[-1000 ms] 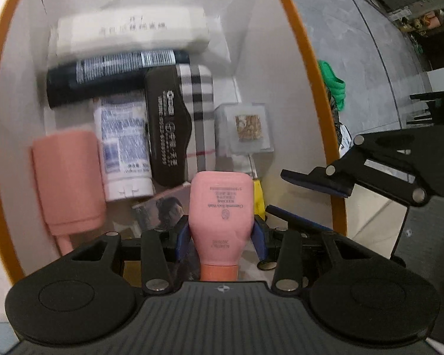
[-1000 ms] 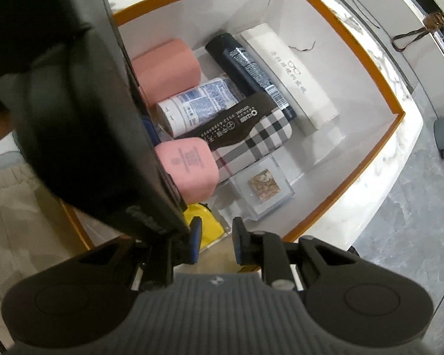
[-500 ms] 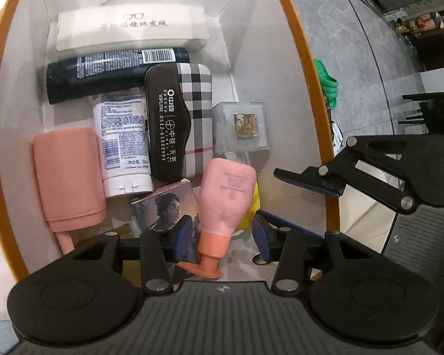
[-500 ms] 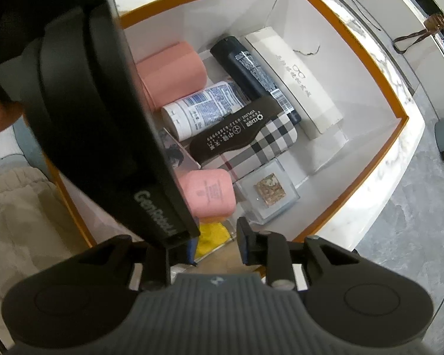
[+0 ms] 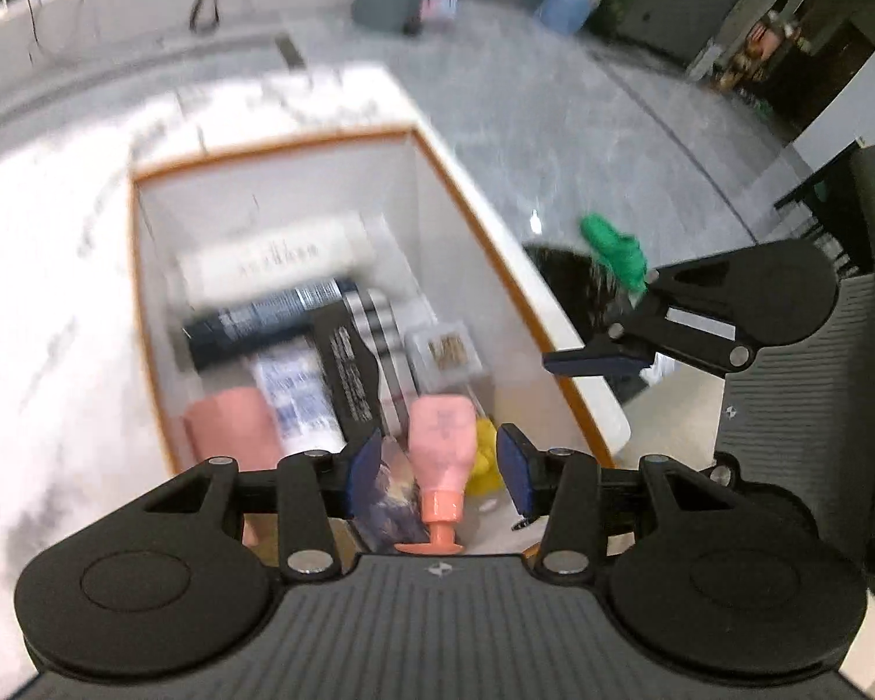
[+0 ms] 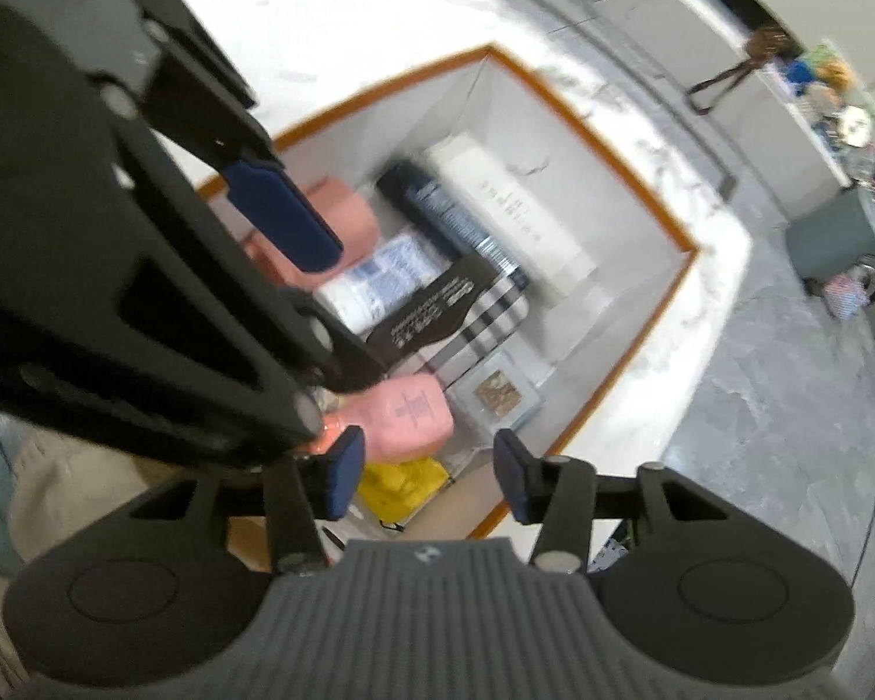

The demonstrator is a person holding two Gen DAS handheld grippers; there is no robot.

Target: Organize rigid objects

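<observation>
A white box with an orange rim (image 5: 274, 151) (image 6: 595, 146) holds a white case (image 5: 274, 259), a dark tube (image 5: 262, 321), a plaid case (image 5: 373, 361), a blue-and-white bottle (image 5: 297, 402), a pink cylinder (image 5: 233, 431), a clear small box (image 5: 446, 350) and a yellow item (image 6: 399, 481). A pink bottle (image 5: 442, 437) (image 6: 408, 417) lies in the near end on a picture card (image 5: 391, 496), cap toward me. My left gripper (image 5: 437, 478) hangs open above it, not touching. My right gripper (image 6: 429, 475) is beside it over the box's near corner, its jaws opening with nothing between them.
The box stands on a white marble counter (image 5: 58, 291) whose edge drops to a grey floor on the right. A green object (image 5: 612, 245) lies past that edge. A person's light clothing (image 6: 58, 484) is at the lower left of the right wrist view.
The pink bottle left my left gripper and now lies in the box. Both grippers rose away from the box, and the right one went from shut to open.
</observation>
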